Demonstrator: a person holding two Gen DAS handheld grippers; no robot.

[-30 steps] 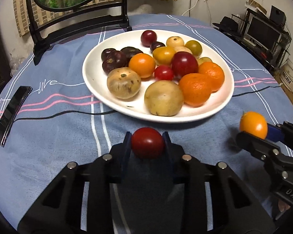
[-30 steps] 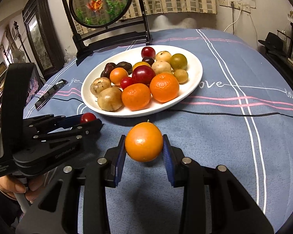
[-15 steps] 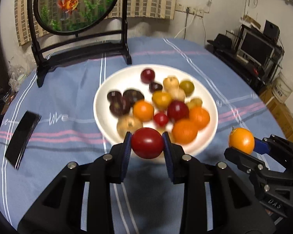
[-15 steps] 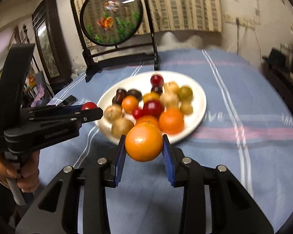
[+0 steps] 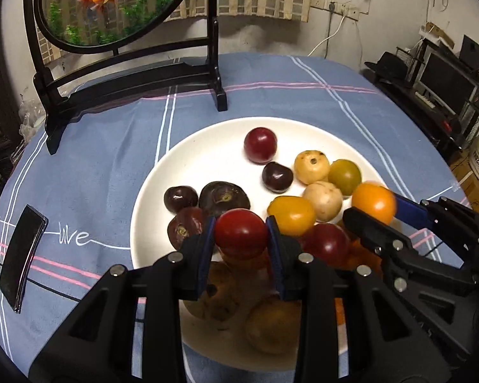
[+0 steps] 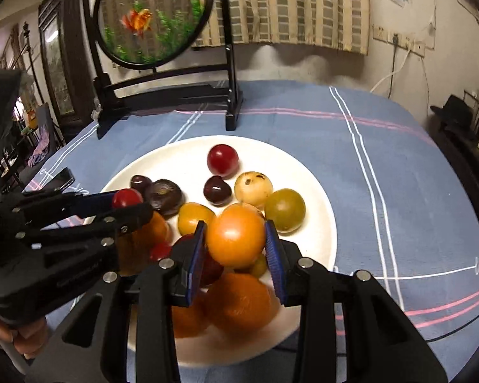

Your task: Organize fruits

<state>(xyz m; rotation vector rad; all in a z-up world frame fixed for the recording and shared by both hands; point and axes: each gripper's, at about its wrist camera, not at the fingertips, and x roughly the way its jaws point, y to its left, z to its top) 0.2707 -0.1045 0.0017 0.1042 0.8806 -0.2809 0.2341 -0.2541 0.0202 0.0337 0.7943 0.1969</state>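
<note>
two grippers over one plate [image 5: 207,146]: left gripper [image 5: 241,239] opening around one red tomato [image 5: 241,234], right gripper [image 6: 236,239] opening around one orange fruit [image 6: 236,234].

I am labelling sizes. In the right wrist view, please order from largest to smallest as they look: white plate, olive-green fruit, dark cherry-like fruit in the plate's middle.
1. white plate
2. olive-green fruit
3. dark cherry-like fruit

The last two lie at a similar distance, so their order seems reliable.
</note>
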